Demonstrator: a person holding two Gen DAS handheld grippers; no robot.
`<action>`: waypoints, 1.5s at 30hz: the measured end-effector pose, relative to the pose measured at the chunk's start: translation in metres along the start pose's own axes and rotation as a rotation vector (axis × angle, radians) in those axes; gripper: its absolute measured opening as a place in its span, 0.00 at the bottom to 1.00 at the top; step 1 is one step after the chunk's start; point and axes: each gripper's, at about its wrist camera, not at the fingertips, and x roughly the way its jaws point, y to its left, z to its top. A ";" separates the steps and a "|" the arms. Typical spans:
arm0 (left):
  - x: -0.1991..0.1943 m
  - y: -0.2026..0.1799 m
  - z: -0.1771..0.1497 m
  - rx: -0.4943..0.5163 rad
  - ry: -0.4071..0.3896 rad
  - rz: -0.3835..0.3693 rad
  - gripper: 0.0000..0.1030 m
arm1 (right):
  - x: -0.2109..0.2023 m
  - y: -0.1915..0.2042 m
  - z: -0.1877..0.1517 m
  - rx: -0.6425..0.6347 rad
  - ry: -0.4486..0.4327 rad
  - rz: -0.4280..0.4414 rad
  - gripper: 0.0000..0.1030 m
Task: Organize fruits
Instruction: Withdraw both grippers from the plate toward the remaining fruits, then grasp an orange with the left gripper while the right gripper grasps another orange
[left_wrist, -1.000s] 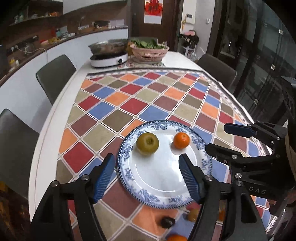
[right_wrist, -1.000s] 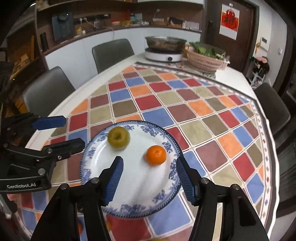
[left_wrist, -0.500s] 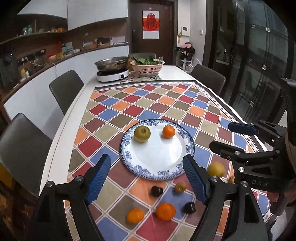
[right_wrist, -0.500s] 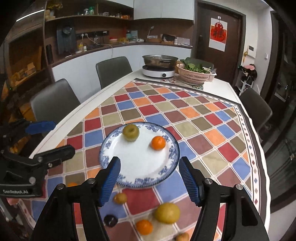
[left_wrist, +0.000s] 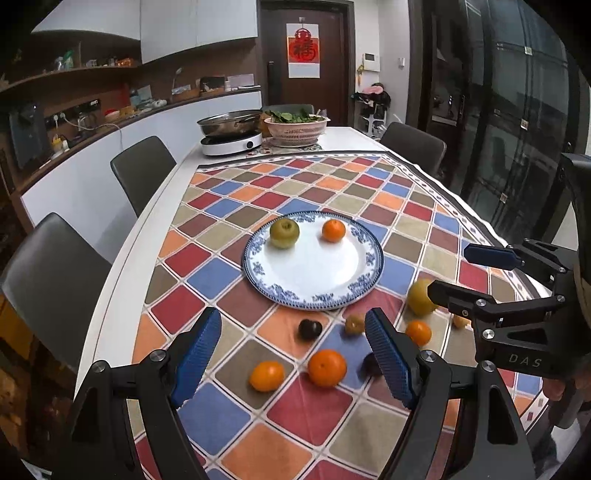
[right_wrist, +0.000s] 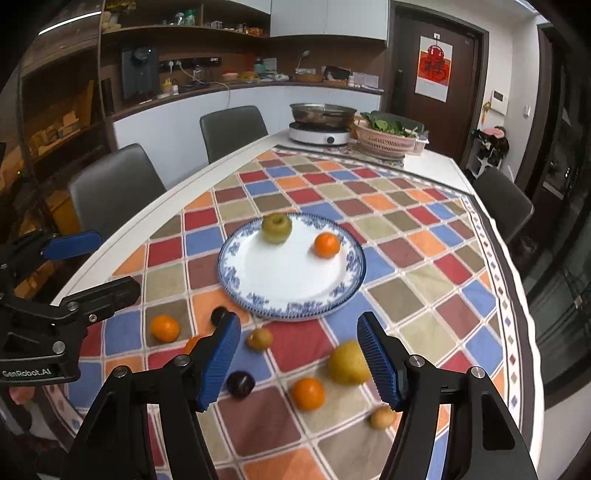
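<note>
A blue-and-white plate (left_wrist: 364, 288) (right_wrist: 240, 284) lies on the checked tablecloth and holds a green apple (left_wrist: 283, 232) (right_wrist: 276, 228) and a small orange (left_wrist: 333, 230) (right_wrist: 326, 244). Several loose fruits lie in front of the plate: oranges (left_wrist: 327, 367) (right_wrist: 307, 393), dark plums (left_wrist: 309, 328) (right_wrist: 240, 384), a yellow pear (left_wrist: 419, 297) (right_wrist: 347, 363) and small brownish fruits (left_wrist: 353, 324) (right_wrist: 259, 338). My left gripper (left_wrist: 293, 356) is open and empty above the loose fruit. My right gripper (right_wrist: 299, 358) is open and empty too, to the right of the left one.
An induction cooker with a steel pan (left_wrist: 231, 138) (right_wrist: 319, 129) and a pink basket of greens (left_wrist: 297, 127) (right_wrist: 388, 138) stand at the table's far end. Grey chairs (left_wrist: 142, 171) (right_wrist: 110, 188) line both sides. The tablecloth edge (right_wrist: 506, 288) runs along the right.
Both grippers have pulled back and up from the plate, which now looks smaller and farther. The loose fruits in front of it have come into view. Both stayed open.
</note>
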 end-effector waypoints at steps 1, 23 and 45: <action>0.000 -0.001 -0.003 0.005 -0.002 -0.004 0.78 | 0.000 0.000 -0.003 0.004 0.001 0.001 0.64; 0.021 -0.016 -0.061 0.058 -0.072 -0.001 0.74 | 0.007 -0.004 -0.067 0.061 -0.058 -0.082 0.64; 0.075 -0.017 -0.067 0.079 0.078 -0.115 0.51 | 0.056 -0.010 -0.079 0.094 0.072 -0.032 0.59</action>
